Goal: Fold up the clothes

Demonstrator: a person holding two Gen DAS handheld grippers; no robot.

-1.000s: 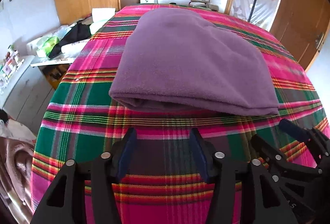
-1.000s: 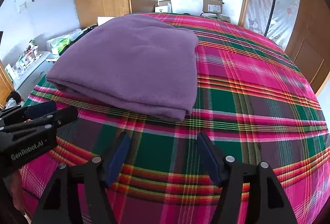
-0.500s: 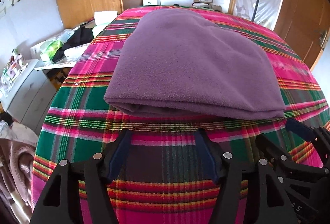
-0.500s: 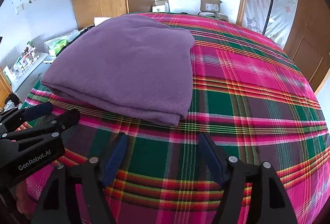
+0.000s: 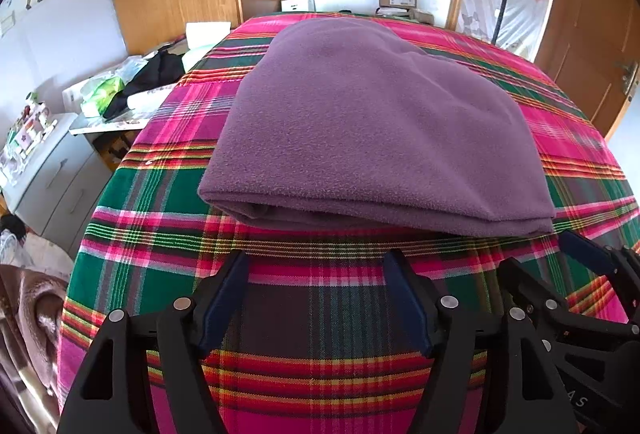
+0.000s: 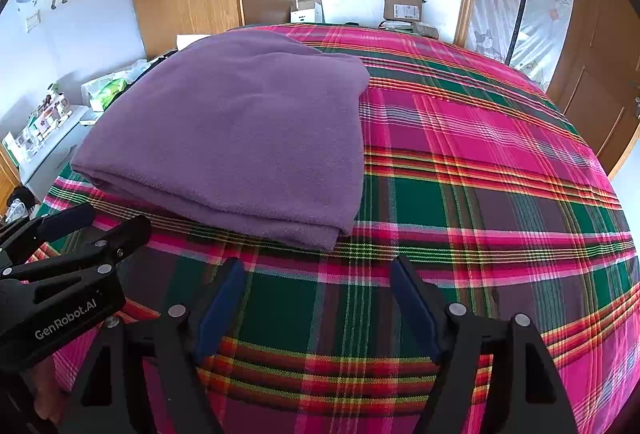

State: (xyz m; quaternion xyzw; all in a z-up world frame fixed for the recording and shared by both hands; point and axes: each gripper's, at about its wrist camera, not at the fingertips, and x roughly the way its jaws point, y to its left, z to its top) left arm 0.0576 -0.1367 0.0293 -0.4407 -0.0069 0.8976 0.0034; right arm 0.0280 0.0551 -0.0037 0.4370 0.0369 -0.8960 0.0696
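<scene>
Fleece (image 5: 372,138), purple and folded flat, lies on the plaid bedspread (image 5: 160,202). Left tool (image 5: 316,298) hangs just short of its near edge, jaws opening with nothing between them. Right tool (image 6: 318,298) stands apart, empty, beside it.

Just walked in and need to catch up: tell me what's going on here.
A person is folding clothes on a bed with a plaid cover, holding a gripper in each hand. A purple fleece lies folded on the cover. The left gripper is just short of its near edge, jaws opening with nothing between them. The right gripper is open and empty beside it. Neither touches the fleece.
</scene>
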